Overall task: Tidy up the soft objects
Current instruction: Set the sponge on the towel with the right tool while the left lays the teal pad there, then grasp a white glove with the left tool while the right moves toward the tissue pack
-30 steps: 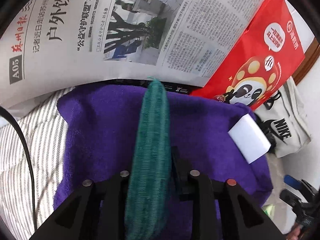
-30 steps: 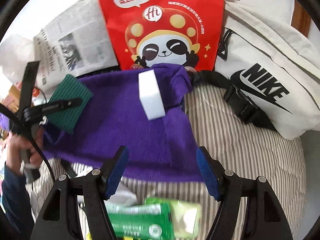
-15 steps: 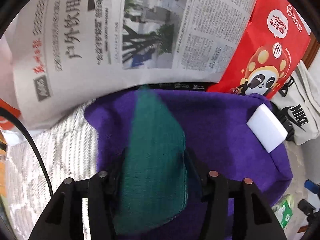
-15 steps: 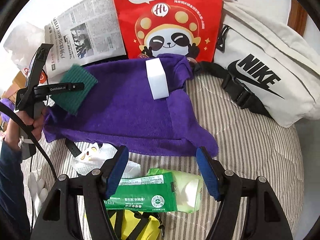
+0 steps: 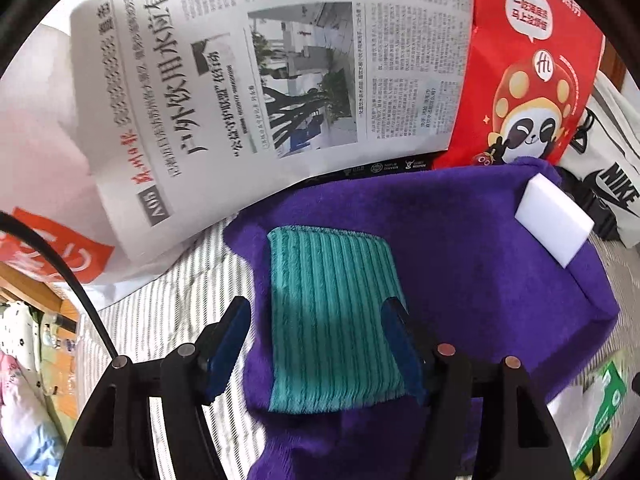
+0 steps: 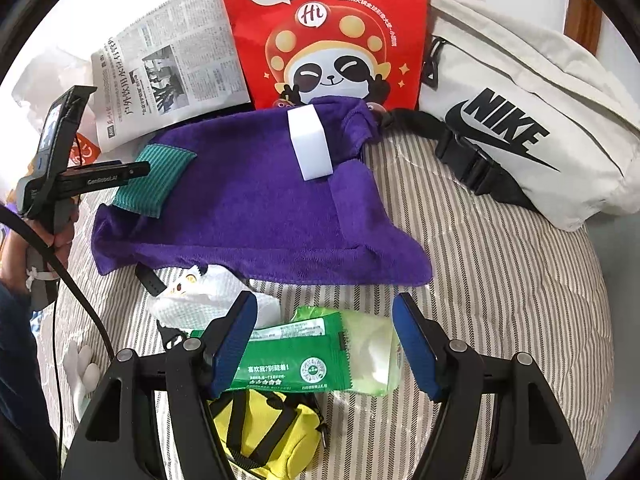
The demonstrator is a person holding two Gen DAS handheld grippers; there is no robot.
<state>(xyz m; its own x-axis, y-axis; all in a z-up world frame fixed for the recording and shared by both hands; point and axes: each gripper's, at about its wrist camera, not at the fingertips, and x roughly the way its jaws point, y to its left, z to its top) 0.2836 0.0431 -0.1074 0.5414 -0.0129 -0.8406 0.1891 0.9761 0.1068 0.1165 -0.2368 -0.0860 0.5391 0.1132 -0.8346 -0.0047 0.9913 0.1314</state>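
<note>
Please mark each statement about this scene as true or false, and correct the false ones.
1. The green ribbed cloth lies flat on the purple towel. True.
2. The left gripper pinches the green ribbed cloth. False: its jaws are opening and the pads stand clear of the cloth.
3. The white sponge block rests on the purple towel. True.
4. The right gripper holds the green wipes packet. False: its jaws are open above the packet.
5. The red panda bag lies on top of the purple towel. False: it is behind the towel.
</note>
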